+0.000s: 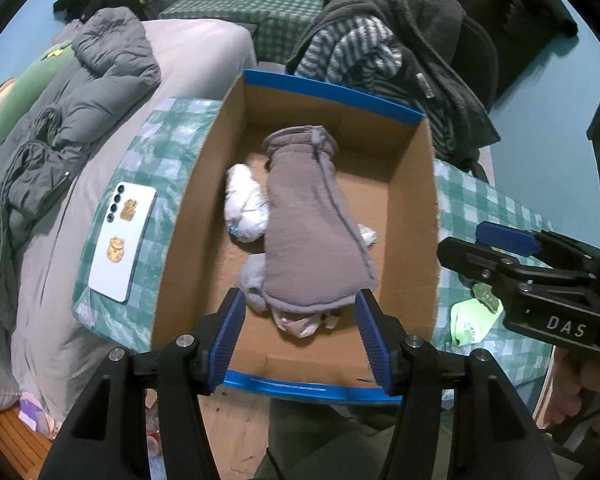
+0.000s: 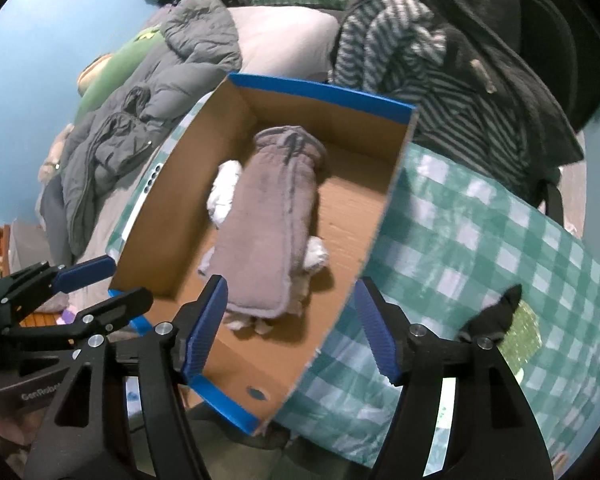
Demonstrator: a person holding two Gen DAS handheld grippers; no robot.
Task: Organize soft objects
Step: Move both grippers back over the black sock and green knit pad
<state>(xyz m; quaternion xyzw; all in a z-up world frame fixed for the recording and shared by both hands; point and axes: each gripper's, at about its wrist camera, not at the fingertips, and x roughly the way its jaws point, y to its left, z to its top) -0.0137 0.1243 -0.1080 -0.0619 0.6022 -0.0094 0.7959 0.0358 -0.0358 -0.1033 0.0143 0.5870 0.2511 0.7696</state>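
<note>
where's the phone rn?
The phone lies face down on the checked cloth, just outside the cardboard box's left wall in the left wrist view, between box and bed.

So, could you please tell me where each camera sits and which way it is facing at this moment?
Left wrist: on the left gripper, looking down into the cardboard box at the grey sock; the right gripper shows at right.
Right wrist: on the right gripper, at the box's right side over the checked cloth; the left gripper shows at left.
Both share the box, grey sock, white socks and bed.
</note>
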